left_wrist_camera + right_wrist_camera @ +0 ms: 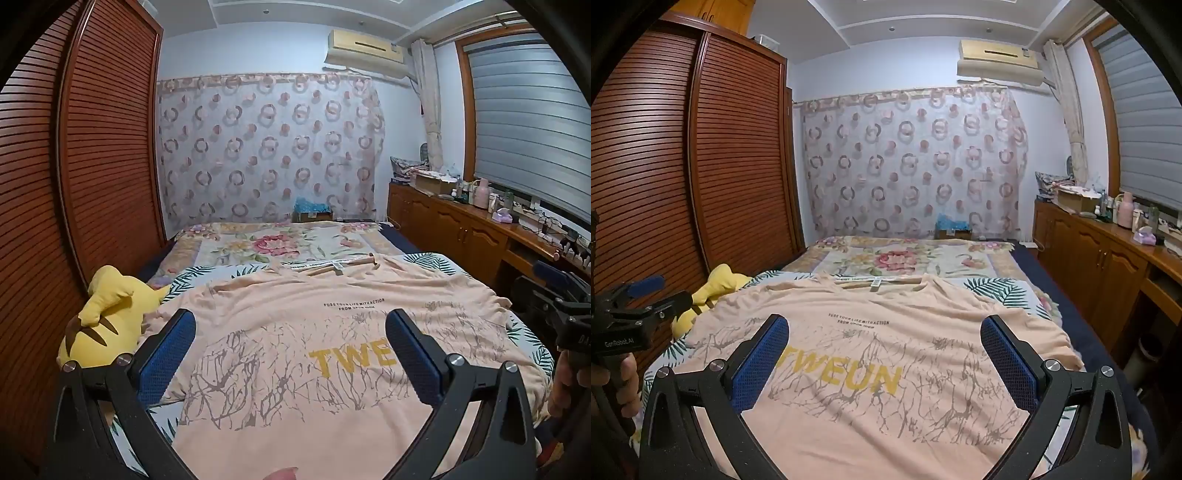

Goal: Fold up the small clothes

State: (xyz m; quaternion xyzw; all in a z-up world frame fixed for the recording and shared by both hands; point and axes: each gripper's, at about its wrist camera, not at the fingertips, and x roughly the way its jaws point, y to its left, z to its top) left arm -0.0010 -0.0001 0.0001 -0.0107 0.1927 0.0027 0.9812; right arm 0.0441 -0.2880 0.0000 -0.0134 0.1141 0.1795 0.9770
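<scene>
A peach T-shirt (295, 332) (886, 354) with a grey branch print and yellow letters lies spread flat on the bed, collar at the far end. My left gripper (290, 325) hovers over its near left part, wide open, nothing between the blue pads (166, 358). My right gripper (884, 330) hovers over the shirt's near middle, also wide open and empty. The right gripper shows at the right edge of the left wrist view (554, 291). The left gripper shows at the left edge of the right wrist view (635, 299), held by a hand (626, 384).
A yellow plush toy (107, 314) (709, 291) lies at the bed's left edge beside a slatted wooden wardrobe (92, 166). A floral blanket (280, 243) covers the far bed. A wooden cabinet (1108, 266) with bottles runs along the right under the window.
</scene>
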